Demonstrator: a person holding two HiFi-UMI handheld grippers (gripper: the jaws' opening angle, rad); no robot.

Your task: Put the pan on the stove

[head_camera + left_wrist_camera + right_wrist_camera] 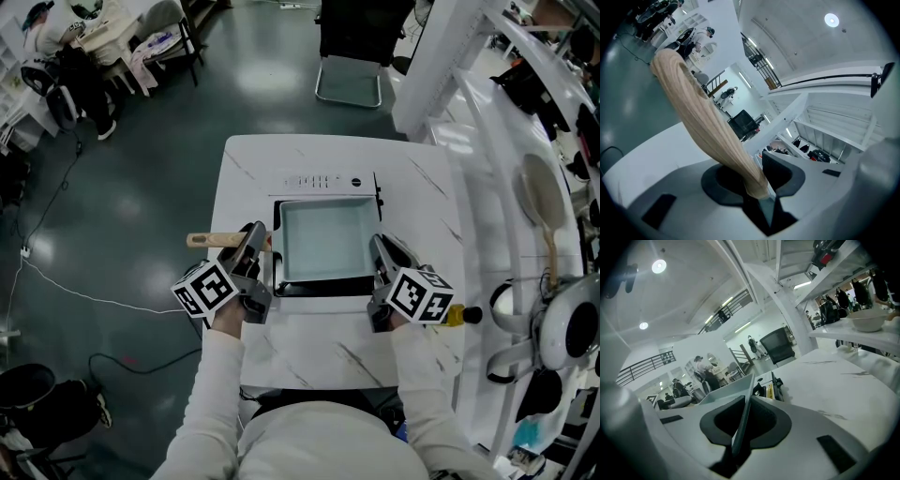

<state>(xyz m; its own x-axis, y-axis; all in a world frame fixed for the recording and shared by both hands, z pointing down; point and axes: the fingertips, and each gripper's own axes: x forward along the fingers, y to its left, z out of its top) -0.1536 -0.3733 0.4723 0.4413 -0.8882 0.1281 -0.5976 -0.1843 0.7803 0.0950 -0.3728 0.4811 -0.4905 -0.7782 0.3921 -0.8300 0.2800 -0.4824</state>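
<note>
A square pale-blue pan (pixel 323 242) with a wooden handle (pixel 214 240) pointing left lies over the black stove (pixel 328 180) on the white table. I cannot tell whether it rests on the stove or hangs just above it. My left gripper (pixel 255 246) is shut on the handle where it joins the pan. The left gripper view shows the handle (pixel 698 117) running up and away from between the left gripper (pixel 757 180) jaws. My right gripper (pixel 382 255) is shut on the pan's right rim. In the right gripper view that thin rim (pixel 740 427) sits between the right gripper (pixel 743 420) pads.
White shelving (pixel 525 216) with a ladle, bowls and dark cookware stands close on the right. A small yellow and black object (pixel 459 315) lies by the table's right edge. A chair (pixel 349 80) stands beyond the table (pixel 309 352). People sit at a far-left desk.
</note>
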